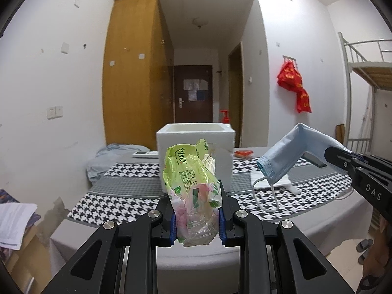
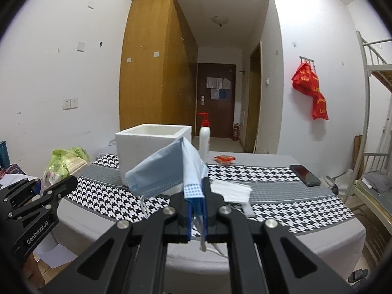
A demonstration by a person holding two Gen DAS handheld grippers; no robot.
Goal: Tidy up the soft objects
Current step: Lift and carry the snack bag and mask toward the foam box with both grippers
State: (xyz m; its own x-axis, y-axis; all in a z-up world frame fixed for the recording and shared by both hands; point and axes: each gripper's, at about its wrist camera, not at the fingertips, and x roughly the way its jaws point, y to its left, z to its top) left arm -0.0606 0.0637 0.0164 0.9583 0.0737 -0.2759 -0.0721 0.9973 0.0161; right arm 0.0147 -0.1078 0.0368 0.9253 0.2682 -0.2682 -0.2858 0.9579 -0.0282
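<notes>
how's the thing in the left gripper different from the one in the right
The left gripper pinches a crinkly green tissue pack, printed, bulky and upright. The right gripper clamps a plain blue face mask, thin, folded, ear loops dangling. Both are soft, held above the table near the white foam box.

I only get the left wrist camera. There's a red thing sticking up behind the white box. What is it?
Observer: It's the red pump of a white bottle that stands upright just behind the white box.
Operator: And the dark thing peeking out behind the mask?
Observer: That's a dark phone. It lies flat on the checked cloth, near the table's right side.
Operator: Is the mask held properly?
Observer: The right gripper is shut on the blue mask and pinches one end of it between its blue pads.
</notes>
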